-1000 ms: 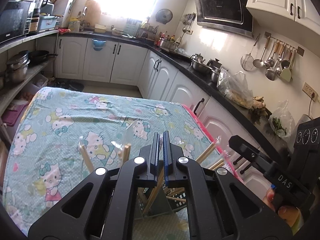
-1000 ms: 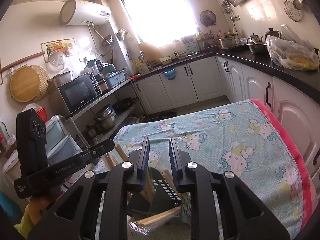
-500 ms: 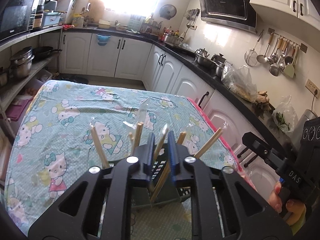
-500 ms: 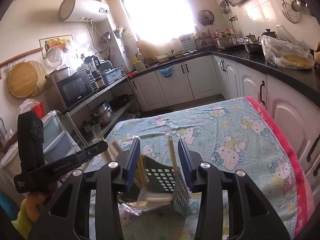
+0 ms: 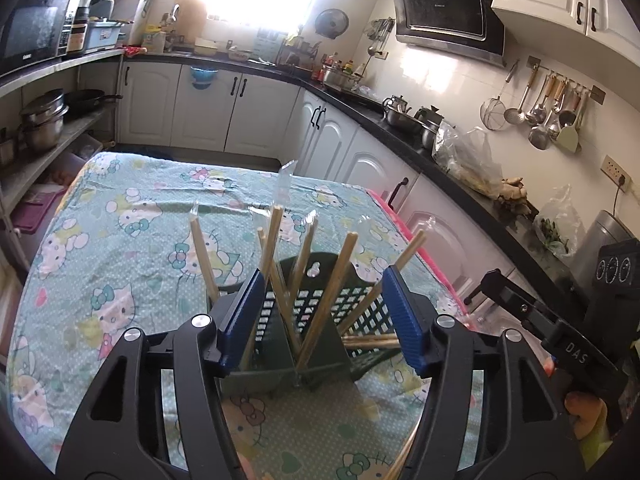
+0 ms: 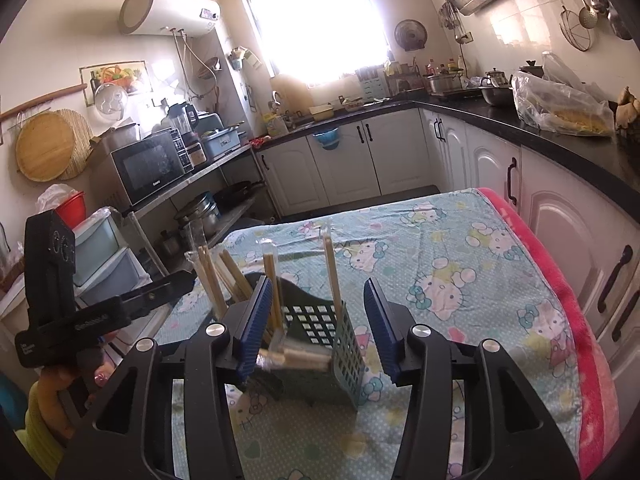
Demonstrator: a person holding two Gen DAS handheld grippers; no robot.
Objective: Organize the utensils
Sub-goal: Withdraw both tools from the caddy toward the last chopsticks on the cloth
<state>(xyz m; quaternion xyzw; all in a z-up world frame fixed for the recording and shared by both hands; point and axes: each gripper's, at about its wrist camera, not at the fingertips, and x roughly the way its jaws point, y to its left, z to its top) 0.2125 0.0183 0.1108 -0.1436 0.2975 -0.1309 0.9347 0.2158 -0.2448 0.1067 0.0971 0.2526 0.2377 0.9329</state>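
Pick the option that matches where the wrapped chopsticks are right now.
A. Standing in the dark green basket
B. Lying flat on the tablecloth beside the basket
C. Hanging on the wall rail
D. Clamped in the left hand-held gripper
A: the wrapped chopsticks lean upright inside the dark green basket, while the left hand-held gripper and the right hand-held gripper both stand open with nothing between their jaws.

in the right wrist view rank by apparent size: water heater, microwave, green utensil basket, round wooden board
1. water heater
2. microwave
3. green utensil basket, nearer the camera, so unsure against the microwave
4. round wooden board
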